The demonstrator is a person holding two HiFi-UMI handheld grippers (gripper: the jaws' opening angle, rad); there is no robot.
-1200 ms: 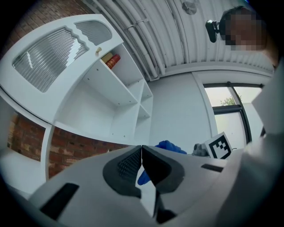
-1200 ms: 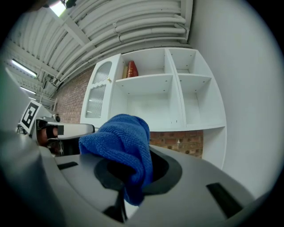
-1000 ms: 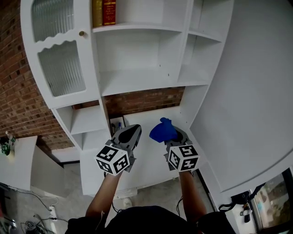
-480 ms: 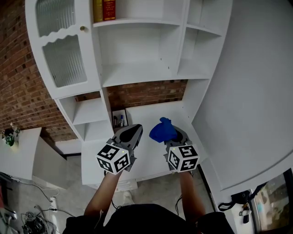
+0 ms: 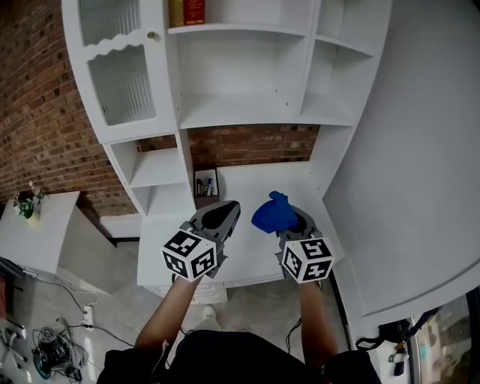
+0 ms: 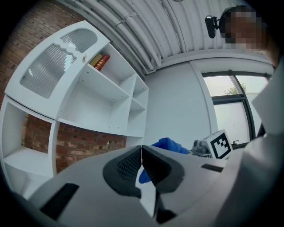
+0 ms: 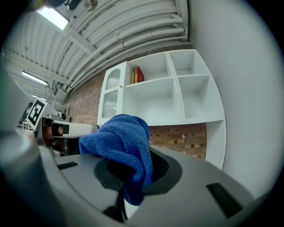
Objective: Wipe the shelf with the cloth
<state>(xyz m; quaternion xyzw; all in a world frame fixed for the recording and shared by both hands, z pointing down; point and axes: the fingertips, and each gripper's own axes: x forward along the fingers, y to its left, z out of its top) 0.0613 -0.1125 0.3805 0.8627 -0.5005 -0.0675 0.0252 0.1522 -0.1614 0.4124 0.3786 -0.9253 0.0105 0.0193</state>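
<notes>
Facing the white shelf unit (image 5: 247, 112), which is filling the upper half of the head view. Seeing red brick wall (image 5: 45, 120) along the left edge and again through the open back at the centre. Noticing a ribbed glass door (image 5: 124, 82) at upper left and two books (image 5: 193, 10) at the very top centre. Finding the flat white ledge (image 5: 247, 187) at mid frame, just above both tools.

Gripping the blue cloth (image 5: 274, 213) with the right gripper (image 5: 288, 219), a little right of centre. Pinching only one fold between the jaws, with the rest bunching up over the tips. Carrying the left gripper (image 5: 222, 216) just beside it, left of centre, with jaws pressed together on nothing.

Judging the step as bringing the cloth to a board, since it is not touching any surface yet.

Probably needing to lead with the soft bunch and not with the hard tips. Likely doing best by pressing lightly and sweeping from the back toward the front edge. Taking care around the small framed thing (image 5: 206, 182) in the narrow nook. Watching also the thin pinch, which is possibly slipping under a strong drag.
</notes>
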